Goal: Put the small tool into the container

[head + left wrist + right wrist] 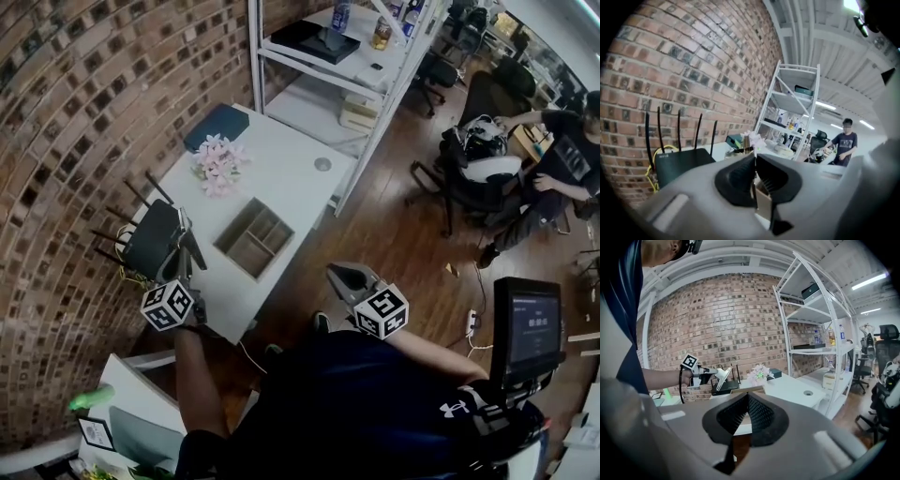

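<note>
The container is a wooden compartment tray (pixel 253 237) lying on the white table (pixel 291 178). I cannot make out any small tool in any view. My left gripper (pixel 190 246) hovers over the table's near left corner, just left of the tray, and is shut (pixel 755 159) with nothing between its pads. In the right gripper view the left gripper (pixel 725 373) points toward the tray's tan edge (pixel 751 390). My right gripper (pixel 339 274) hangs over the wooden floor, off the table's near right side. It is shut (pixel 747 395) and empty.
A black router (pixel 152 241) with antennas stands at the table's left edge beside my left gripper. Pink flowers (pixel 218 164) and a dark book (pixel 217 125) sit farther back. A white shelf unit (pixel 328 66) stands behind the table. A seated person (pixel 562 150) is far right.
</note>
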Tool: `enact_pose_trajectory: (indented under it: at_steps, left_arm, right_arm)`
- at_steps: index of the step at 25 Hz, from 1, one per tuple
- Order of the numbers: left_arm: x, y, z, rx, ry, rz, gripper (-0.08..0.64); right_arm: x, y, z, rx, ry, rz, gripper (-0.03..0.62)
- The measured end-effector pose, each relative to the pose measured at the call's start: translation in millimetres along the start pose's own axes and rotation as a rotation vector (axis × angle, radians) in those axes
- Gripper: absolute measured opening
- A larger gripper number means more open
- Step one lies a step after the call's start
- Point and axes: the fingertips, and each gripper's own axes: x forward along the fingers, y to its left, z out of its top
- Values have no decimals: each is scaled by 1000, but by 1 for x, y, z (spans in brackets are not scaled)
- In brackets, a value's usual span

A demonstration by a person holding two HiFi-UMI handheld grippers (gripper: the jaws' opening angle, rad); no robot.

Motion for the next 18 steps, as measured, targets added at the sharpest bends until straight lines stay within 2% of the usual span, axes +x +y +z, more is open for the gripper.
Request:
enact_pose_trajectory:
  at_steps: [11, 18]
  left_arm:
    - [18, -88, 50, 270, -25, -130, 14]
    - [28, -96, 41, 369, 79, -149, 14]
  right_arm:
    - [-6, -2, 11, 13, -23, 60, 3]
    - [15, 9, -8, 98, -1, 109, 3]
